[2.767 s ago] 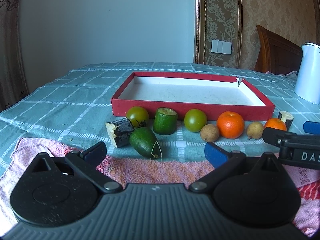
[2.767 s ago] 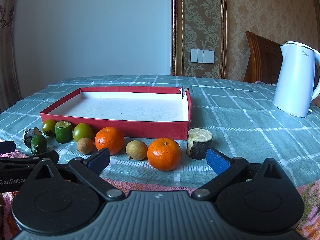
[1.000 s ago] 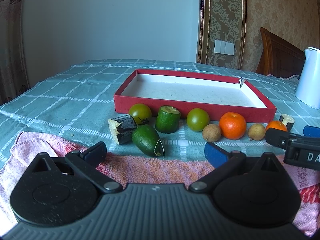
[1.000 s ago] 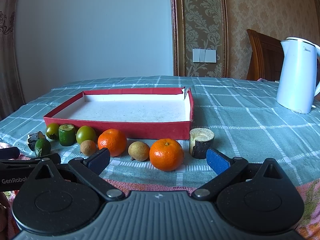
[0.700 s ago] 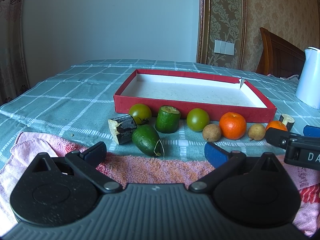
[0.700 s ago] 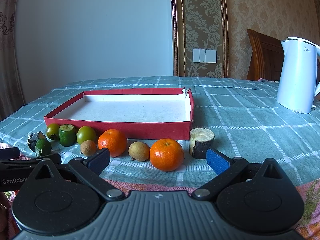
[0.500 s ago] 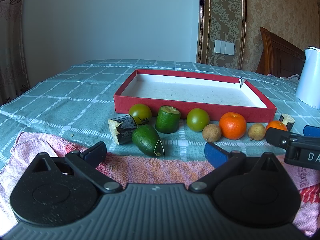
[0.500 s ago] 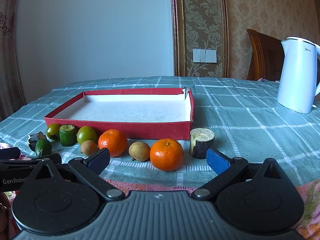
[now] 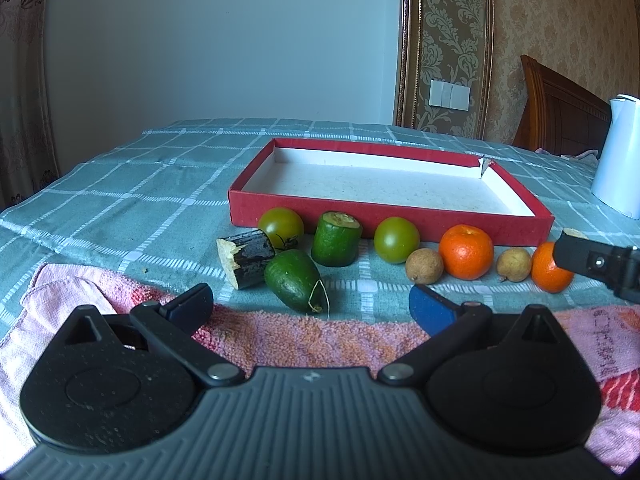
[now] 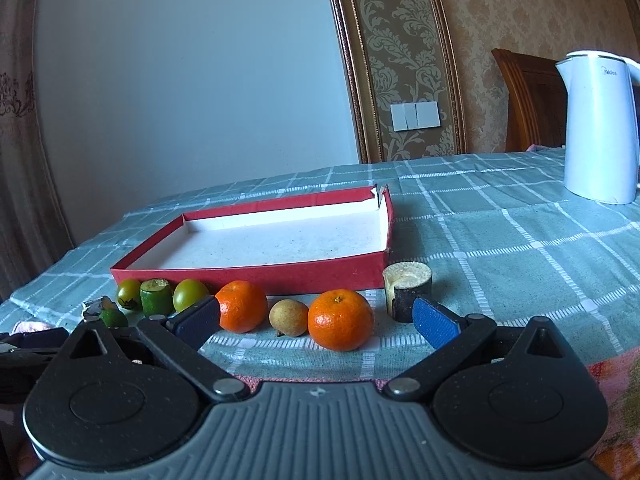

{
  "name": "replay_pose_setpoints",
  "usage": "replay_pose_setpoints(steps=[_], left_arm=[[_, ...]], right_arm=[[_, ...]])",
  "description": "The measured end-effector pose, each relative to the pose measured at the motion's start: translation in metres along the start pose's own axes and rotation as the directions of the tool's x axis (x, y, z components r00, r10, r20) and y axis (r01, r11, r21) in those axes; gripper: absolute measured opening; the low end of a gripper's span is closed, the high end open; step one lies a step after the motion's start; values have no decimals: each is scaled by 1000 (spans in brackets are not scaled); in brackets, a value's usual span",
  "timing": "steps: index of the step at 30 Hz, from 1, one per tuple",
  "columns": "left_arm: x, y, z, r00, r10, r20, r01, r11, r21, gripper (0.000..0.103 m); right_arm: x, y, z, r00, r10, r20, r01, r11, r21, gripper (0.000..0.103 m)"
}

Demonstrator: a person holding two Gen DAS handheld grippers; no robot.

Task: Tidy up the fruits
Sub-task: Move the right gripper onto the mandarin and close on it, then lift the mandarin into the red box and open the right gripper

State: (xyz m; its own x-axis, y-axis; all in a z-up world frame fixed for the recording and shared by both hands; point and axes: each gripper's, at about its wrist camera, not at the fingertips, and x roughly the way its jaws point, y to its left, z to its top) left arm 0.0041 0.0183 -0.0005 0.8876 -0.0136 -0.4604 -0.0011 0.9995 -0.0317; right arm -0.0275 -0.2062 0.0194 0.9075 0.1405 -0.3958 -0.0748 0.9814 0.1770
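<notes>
A red tray (image 9: 392, 227) with a white floor lies on the checked cloth, with a row of fruit along its front wall. From left: a dark cane piece (image 9: 246, 252), a green fruit (image 9: 294, 279), a green tomato (image 9: 281, 222), a cucumber stub (image 9: 336, 239), another green tomato (image 9: 397, 239), a brown fruit (image 9: 424, 266), an orange (image 9: 466, 252). My left gripper (image 9: 310, 308) is open, just short of the green fruit. My right gripper (image 10: 316, 320) is open, with the near orange (image 10: 340, 319) and a small brown fruit (image 10: 289, 317) ahead between its fingers.
A white kettle (image 10: 600, 132) stands at the far right. A pale-topped cane stub (image 10: 407, 291) sits by the tray's right corner. A pink towel (image 9: 280, 332) covers the near table edge. A wooden headboard and a wall stand behind.
The right gripper has risen a little, tilted and edged nearer the oranges. The left gripper and the fruit have stayed put.
</notes>
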Motion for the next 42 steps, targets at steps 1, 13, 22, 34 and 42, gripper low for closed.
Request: replay_pose_setpoints(steps=[1,13,22,34,42], left_arm=[[0,0,0,1000,-1,-1,1,1000,0,103],[2,5,0,1000,-20,-6,20,1000,-21,103],[3,7,0,1000,-29,-10,29,999,-26,103],[6,8,0,999,-36,-19,36,999,-30,103],[6,9,1,999,-37,-22,37,999,-30,103]], right_arm=[[-2,-1,2,1000,-4,-13,4,1000,1,103],[-5,-19,18,995,0,-96,-12,992,-124,47],[19,-13,21,981,-8,-192,-29,981,-192,46],[47,-11,23,972,37,-232,-76,984,-163,46],[44,-13,19,973,61,-224,-92,987,-129,43]])
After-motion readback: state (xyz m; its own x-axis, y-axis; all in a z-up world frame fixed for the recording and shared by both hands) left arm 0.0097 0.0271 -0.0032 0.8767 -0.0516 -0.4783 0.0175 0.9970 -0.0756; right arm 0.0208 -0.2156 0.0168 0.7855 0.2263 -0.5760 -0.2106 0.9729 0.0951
